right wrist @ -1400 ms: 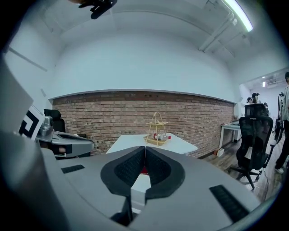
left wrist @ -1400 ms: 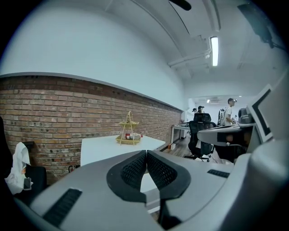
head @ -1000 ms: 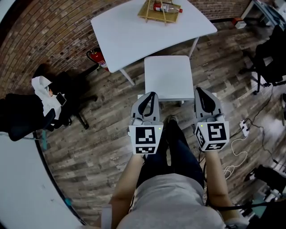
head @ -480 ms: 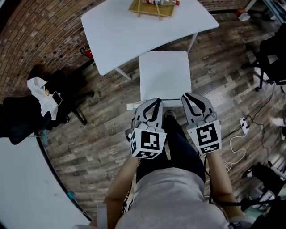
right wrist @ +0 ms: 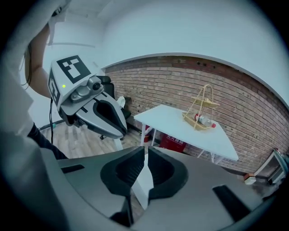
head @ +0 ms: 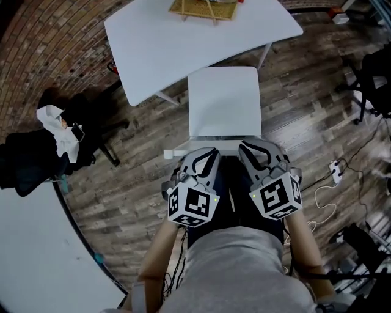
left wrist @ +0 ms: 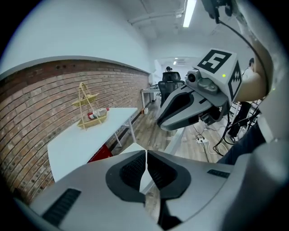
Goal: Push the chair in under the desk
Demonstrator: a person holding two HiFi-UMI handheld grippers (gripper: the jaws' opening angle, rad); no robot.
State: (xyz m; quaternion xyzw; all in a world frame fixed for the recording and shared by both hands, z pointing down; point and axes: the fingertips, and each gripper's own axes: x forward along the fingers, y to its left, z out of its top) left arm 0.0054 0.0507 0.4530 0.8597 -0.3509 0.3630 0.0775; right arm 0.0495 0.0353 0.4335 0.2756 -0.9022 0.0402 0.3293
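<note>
The white chair stands on the wooden floor with the far edge of its seat at the white desk. Its back rail runs across just in front of me. My left gripper and right gripper are both shut and empty, side by side, tips at that rail. In the left gripper view the shut jaws frame a strip of white chair, with the right gripper above. The right gripper view shows its shut jaws, the left gripper and the desk.
A wooden rack with a bottle sits on the desk. A black office chair draped with clothes stands at the left, and a red fire extinguisher lies by the desk leg. A power strip and cables lie at the right.
Both grippers have moved forward and closer together, up to the chair's back rail. The chair now sits nearer the desk, its seat edge meeting the desktop.
</note>
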